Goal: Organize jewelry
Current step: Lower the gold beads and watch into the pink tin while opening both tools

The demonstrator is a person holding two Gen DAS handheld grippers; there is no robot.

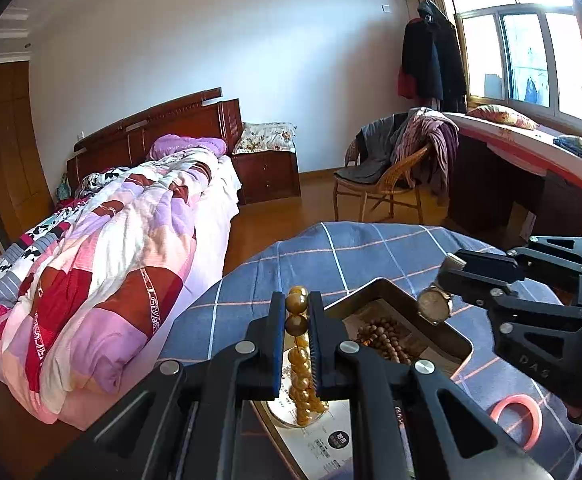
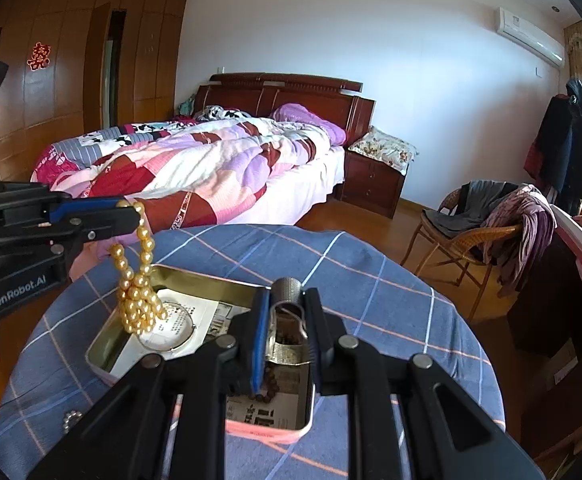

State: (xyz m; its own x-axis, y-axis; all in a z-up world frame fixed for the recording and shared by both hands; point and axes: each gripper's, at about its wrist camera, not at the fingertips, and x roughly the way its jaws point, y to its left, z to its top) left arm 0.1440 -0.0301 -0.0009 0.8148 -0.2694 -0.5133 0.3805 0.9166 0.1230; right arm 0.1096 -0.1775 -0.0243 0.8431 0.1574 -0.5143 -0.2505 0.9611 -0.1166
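My left gripper [image 1: 296,300] is shut on a gold bead necklace [image 1: 297,314]; its loops hang down into an open metal tin [image 1: 375,285] on the round, blue-checked table. In the right wrist view the same left gripper [image 2: 135,216] holds the necklace [image 2: 139,296] over the tin's [image 2: 195,276] left part. My right gripper [image 2: 287,300] is shut on a silver watch [image 2: 287,354] above the tin. The left wrist view shows that right gripper [image 1: 449,276] with the watch [image 1: 434,304] dangling at the tin's far corner. A brown bead bracelet [image 1: 387,336] and a thin silver bangle [image 2: 171,334] lie inside the tin.
A pink ring [image 1: 515,412] lies on the blue cloth [image 1: 331,248] right of the tin, and a small silver piece [image 2: 71,420] at the cloth's left front. A bed [image 2: 211,160] stands behind the table, a wicker chair [image 2: 463,232] with clothes and a desk [image 1: 511,160] to the right.
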